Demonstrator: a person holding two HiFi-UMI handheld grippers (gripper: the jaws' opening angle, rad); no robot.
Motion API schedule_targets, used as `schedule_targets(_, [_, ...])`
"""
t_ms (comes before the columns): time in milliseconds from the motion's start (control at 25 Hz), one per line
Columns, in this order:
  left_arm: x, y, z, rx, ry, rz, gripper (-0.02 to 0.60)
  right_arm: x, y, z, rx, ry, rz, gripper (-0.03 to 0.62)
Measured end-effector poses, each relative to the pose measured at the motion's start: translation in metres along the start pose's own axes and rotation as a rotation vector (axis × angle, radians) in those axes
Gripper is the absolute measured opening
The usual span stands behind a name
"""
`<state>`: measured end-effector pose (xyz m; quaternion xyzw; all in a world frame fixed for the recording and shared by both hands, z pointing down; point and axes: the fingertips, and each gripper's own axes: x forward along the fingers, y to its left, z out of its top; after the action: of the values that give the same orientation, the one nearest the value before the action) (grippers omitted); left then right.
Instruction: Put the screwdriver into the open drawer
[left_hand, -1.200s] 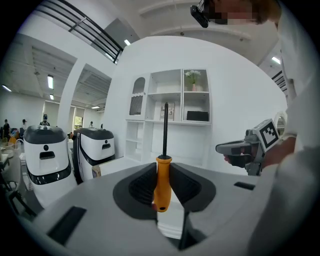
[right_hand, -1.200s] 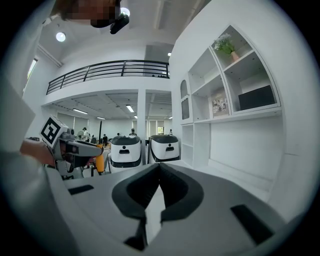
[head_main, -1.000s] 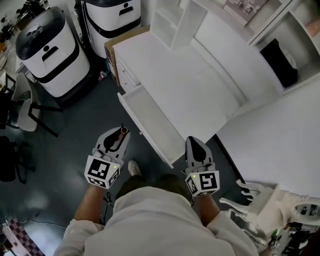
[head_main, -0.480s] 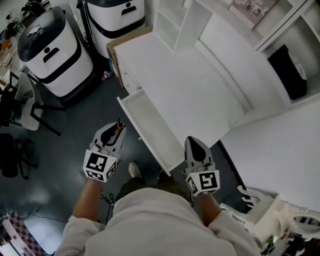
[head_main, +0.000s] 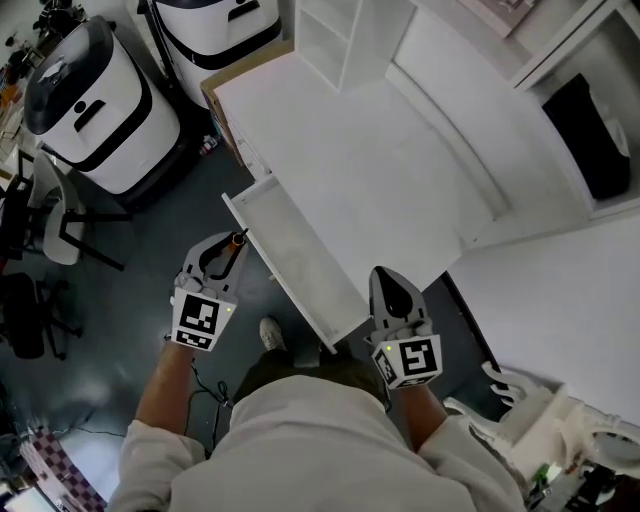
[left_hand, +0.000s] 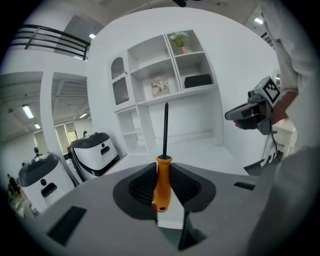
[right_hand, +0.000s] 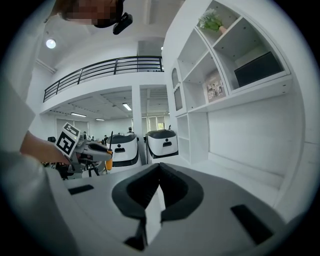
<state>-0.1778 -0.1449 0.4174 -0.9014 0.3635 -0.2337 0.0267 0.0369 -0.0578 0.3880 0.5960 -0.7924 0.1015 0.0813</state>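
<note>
The left gripper's (left_hand: 162, 176) two jaws are closed narrow on the orange handle of the one screwdriver (left_hand: 162, 186). Its black shaft runs straight out past the jaw tips. The right gripper's (right_hand: 159, 171) jaws are pressed together, with nothing between them.

There is one open drawer (head_main: 291, 266), white and shallow, and nothing can be seen inside it. From the head view, the left gripper hangs just beside the drawer's outer long edge, near its far end, above the floor. The screwdriver's handle end sits close to that edge. The shaft is too thin to follow from above, so I cannot tell whether its tip reaches over the drawer. The right gripper is at the drawer's near end, on the opposite side from the left gripper.

The drawer is pulled out from a white desk (head_main: 350, 150) with a bare top. A white shelf unit (head_main: 335, 35) stands on the desk beyond the drawer. Past the drawer's far end, on the left gripper's side, two white machines with black lids stand side by side on the floor. One (head_main: 85, 100) is nearer and the other (head_main: 215, 20) is farther back. One chair (head_main: 50, 215) stands on that same side, further out from the drawer.

The floor (head_main: 130, 260) is dark grey. The gripper views show a tall white room with a railed upper gallery and ceiling lights.
</note>
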Motion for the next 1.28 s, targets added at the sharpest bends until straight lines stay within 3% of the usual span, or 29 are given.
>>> schedule_targets(760, [0.107,-0.039,-0.058,0.427,0.184,-0.296,0.080,-0.025,-0.054,-0.039,0.097,0.038,-0.186,0.003])
schedule_targets(1280, [0.153,-0.069,-0.124,0.694,0.310,-0.502,0.080,-0.042,-0.073,-0.065,0.146,0.066,-0.289,0.003])
